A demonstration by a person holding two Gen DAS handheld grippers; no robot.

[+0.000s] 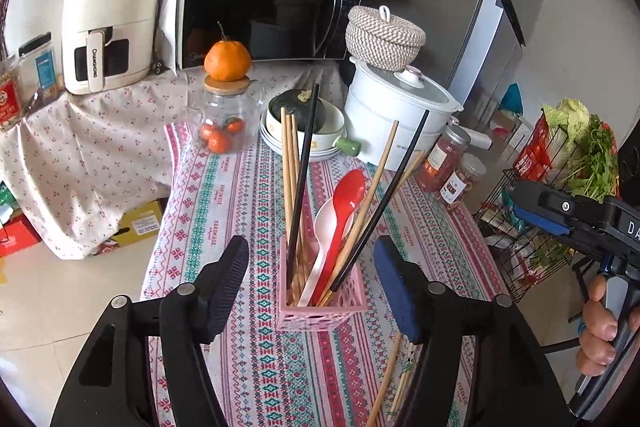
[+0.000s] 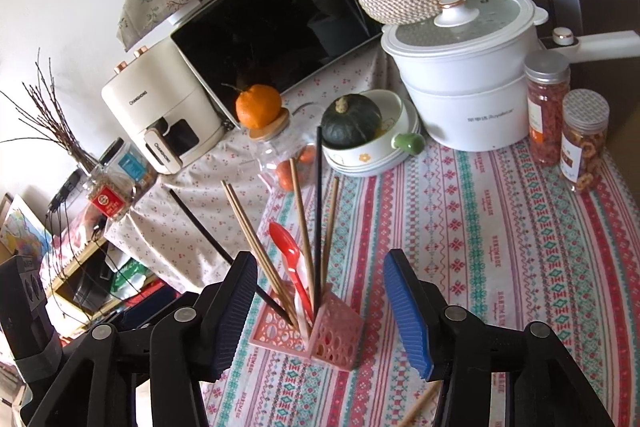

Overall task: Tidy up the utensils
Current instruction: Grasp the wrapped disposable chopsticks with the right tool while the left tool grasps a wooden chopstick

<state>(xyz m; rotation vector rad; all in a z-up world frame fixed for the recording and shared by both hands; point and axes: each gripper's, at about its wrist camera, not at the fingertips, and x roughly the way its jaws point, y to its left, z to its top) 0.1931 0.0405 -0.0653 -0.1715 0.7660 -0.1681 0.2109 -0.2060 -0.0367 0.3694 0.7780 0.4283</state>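
Both sets of fingers released, gripping nothing: left gripper (image 1: 310, 287) and right gripper (image 2: 320, 311) framing the pink holder (image 1: 320, 311) on the worktop (image 1: 224, 211). Chopsticks (image 1: 289, 163) and spoons (image 1: 344, 203) upright inside for tidiness; loose chopsticks (image 1: 394, 379) lying alongside, unsorted.

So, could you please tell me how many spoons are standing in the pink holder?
2. A red spoon and a white spoon lean side by side in the pink utensil holder, among the chopsticks. A shorter one could be hidden inside.
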